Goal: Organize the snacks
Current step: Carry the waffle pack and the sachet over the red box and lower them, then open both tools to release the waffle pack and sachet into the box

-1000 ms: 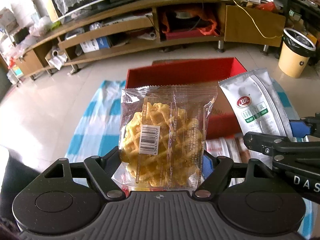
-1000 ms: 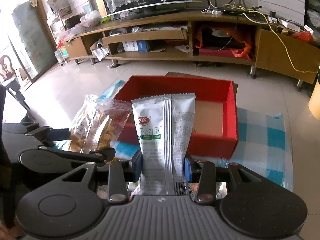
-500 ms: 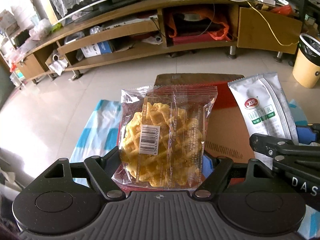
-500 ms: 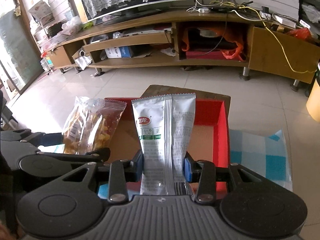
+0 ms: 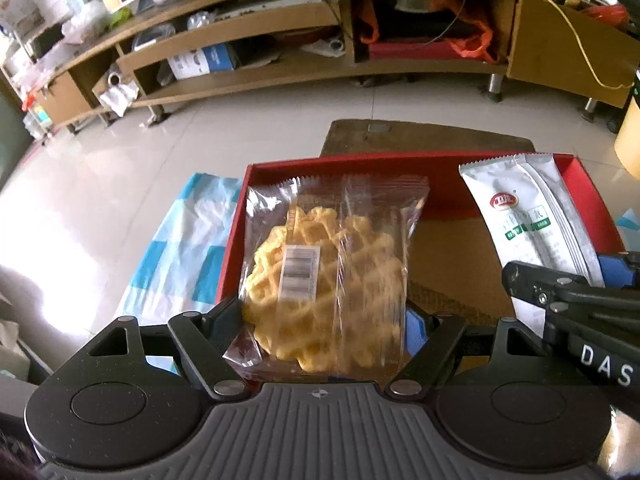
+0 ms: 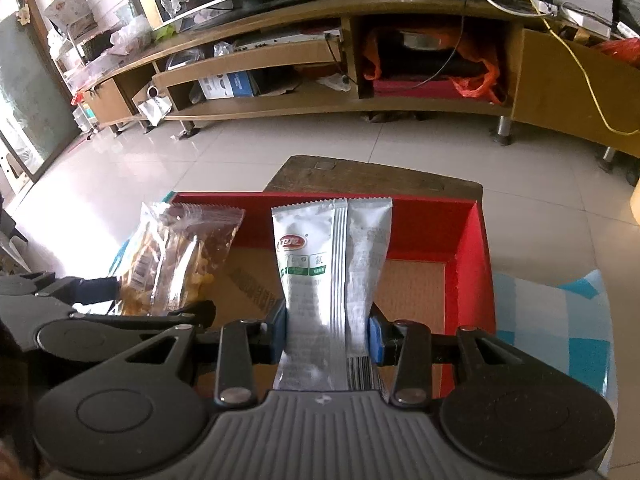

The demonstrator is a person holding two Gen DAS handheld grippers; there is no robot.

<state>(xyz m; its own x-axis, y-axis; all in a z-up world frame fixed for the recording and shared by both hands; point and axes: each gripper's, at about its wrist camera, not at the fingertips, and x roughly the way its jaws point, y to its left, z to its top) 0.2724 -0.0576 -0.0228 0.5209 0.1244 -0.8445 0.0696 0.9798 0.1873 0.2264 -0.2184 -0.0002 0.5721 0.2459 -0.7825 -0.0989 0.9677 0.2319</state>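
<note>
The clear bag of yellow waffle snacks (image 5: 324, 276), clamped in the left claw (image 5: 324, 320), and the white foil packet (image 6: 330, 280), clamped in the right claw (image 6: 328, 332), had been carried from before the red cardboard box (image 5: 440, 168) to over it, mid-frame; dropping in likely came next.

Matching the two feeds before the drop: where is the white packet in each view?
Left wrist: white packet at the right edge, held up over the red box.
Right wrist: white packet at centre, clamped between the jaws.
Shared landmark: the red box beneath both packets.
</note>
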